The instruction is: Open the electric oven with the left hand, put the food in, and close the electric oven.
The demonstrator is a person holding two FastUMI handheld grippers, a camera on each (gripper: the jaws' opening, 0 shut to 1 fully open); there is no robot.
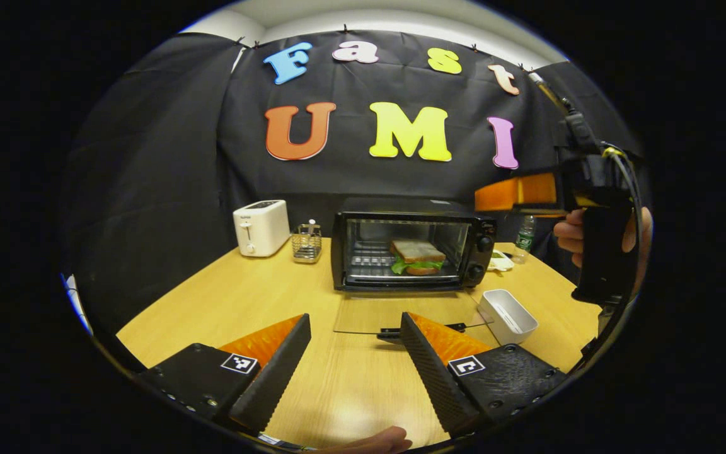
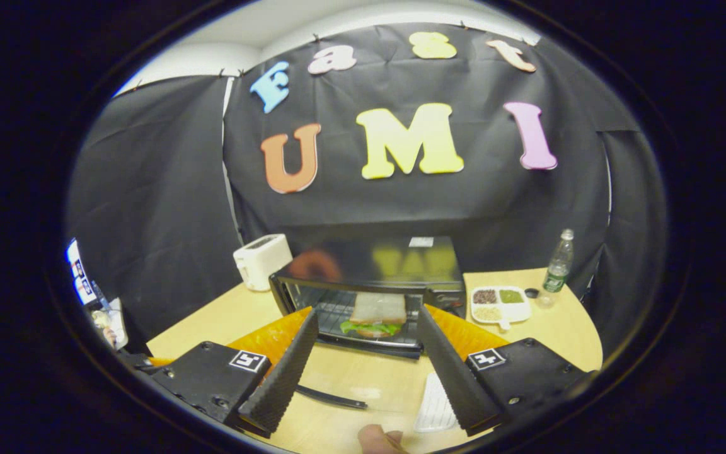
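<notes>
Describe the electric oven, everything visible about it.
The electric oven is a black, boxy countertop unit standing upright on the wooden table, between a wire holder and a white tray. Its glass door, with a dark handle, lies folded down flat, open. Two knobs sit on its right panel. A sandwich rests on the wire rack inside. Neither gripper touches it.

I see a white toaster (image 1: 261,227) on the wooden table (image 1: 224,302), a wire rack (image 1: 307,242) beside it, a water bottle (image 2: 558,260), an empty white tray (image 1: 507,315), and a divided dish (image 2: 500,304), perhaps holding grains.
</notes>
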